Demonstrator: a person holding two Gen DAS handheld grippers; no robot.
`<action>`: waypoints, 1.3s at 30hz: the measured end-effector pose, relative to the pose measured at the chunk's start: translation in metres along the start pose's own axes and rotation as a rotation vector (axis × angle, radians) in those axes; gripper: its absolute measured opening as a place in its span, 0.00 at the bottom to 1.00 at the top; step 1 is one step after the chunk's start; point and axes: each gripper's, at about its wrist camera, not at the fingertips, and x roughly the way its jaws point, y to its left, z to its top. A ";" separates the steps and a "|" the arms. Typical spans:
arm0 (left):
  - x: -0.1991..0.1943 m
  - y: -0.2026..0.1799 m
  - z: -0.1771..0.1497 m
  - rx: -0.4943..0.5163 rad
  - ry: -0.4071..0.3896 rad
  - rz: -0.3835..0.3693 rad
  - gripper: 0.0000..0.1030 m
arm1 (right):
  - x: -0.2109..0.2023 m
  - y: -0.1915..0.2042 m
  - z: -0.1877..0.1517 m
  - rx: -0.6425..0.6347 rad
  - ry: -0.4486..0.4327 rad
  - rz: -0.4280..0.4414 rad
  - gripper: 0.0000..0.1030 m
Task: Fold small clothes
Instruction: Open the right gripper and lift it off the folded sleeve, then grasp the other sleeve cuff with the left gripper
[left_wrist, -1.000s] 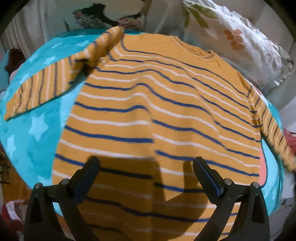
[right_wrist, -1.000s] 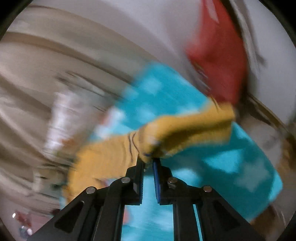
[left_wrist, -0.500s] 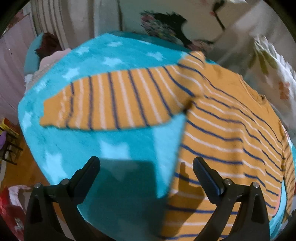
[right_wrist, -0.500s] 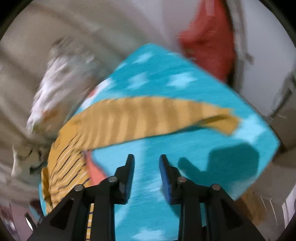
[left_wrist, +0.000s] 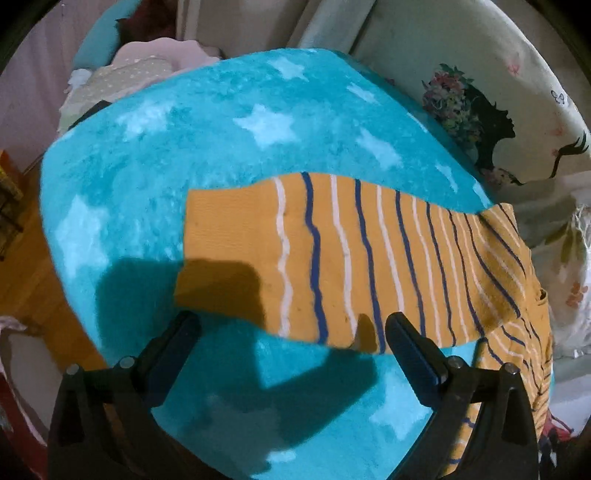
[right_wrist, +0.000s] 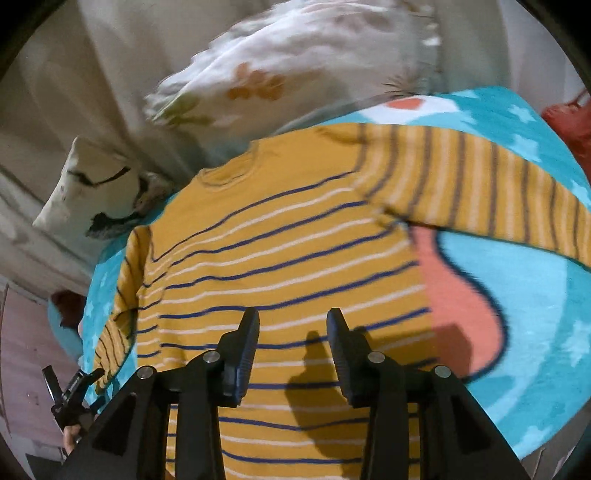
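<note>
— Where's the sleeve (left_wrist: 332, 258) from the left hand-held gripper (left_wrist: 291, 332)?
— Just ahead, long axis crosswise on the teal star blanket (left_wrist: 184, 147); jaws wide apart, empty.
— And the right hand-held gripper (right_wrist: 291, 332)?
— Above the striped sweater (right_wrist: 277, 240) body; jaws have just been opening, nothing between.

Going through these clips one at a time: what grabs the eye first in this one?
The orange striped sweater lies flat on a turquoise star-print blanket and fills the right wrist view. One sleeve stretches sideways across the blanket just beyond the wide-open left hand-held gripper. The right hand-held gripper hangs over the sweater's body with nothing between its jaws, which have just been opening.
</note>
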 end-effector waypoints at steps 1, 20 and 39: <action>0.001 0.001 0.003 0.008 -0.005 -0.007 0.98 | 0.004 0.011 -0.001 -0.006 0.002 0.003 0.41; -0.001 0.068 0.125 -0.041 -0.135 0.081 0.10 | 0.038 0.081 0.004 -0.121 0.043 -0.107 0.41; -0.049 -0.169 0.056 0.416 -0.110 -0.268 0.09 | 0.028 0.028 -0.009 -0.011 0.068 -0.089 0.41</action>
